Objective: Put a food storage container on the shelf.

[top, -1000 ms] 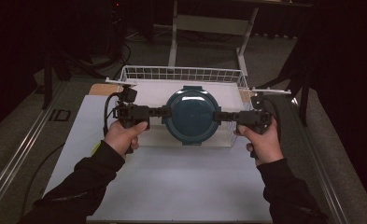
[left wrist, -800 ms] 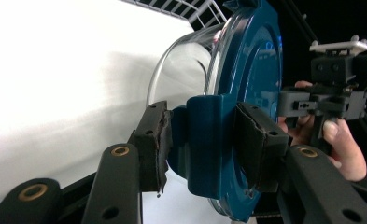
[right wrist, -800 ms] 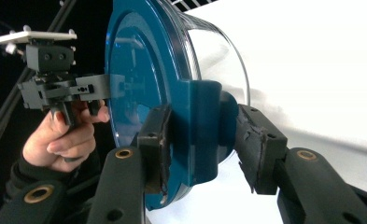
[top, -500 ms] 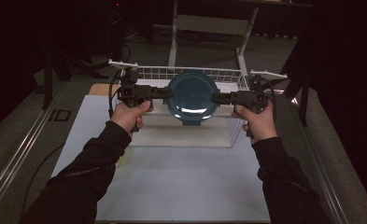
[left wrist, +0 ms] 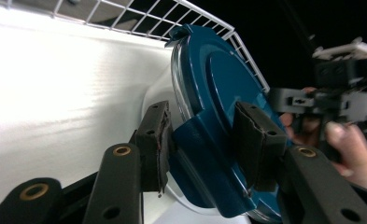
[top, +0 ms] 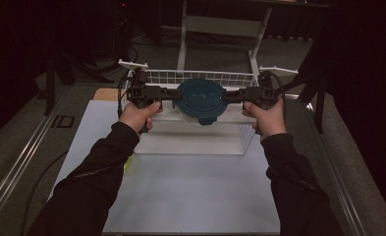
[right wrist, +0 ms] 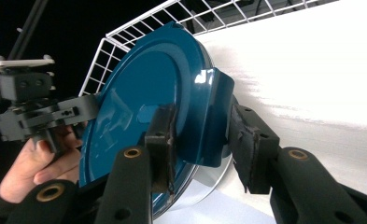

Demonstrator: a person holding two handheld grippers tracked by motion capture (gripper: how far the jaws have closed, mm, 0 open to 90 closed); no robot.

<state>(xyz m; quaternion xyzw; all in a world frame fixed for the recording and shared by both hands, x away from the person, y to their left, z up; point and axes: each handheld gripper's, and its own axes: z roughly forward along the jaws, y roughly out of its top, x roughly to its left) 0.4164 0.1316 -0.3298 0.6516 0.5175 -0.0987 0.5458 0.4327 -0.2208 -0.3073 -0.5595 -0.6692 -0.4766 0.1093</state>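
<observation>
A round clear container with a dark teal lid [top: 200,98] hangs level over the white wire basket [top: 241,140], carried between both grippers. My left gripper [top: 173,93] grips the lid's side latch from the left; in the left gripper view its pads [left wrist: 155,140] press on that teal latch [left wrist: 204,154]. My right gripper [top: 230,94] holds the opposite latch [right wrist: 209,116]. Its jaws have just been closing on that latch, which sits between its pads [right wrist: 249,140]. The glass bowl under the lid [right wrist: 204,184] is partly hidden.
The basket stands at the far end of the white table top [top: 190,191]. A small yellow-green object [top: 127,163] lies by my left sleeve, and a brown board [top: 104,93] lies at the far left. A metal rail [top: 18,162] runs along the table's left side.
Both hands have carried the container away from me, from just in front of the basket to above it. Both grips have stayed on the lid.
</observation>
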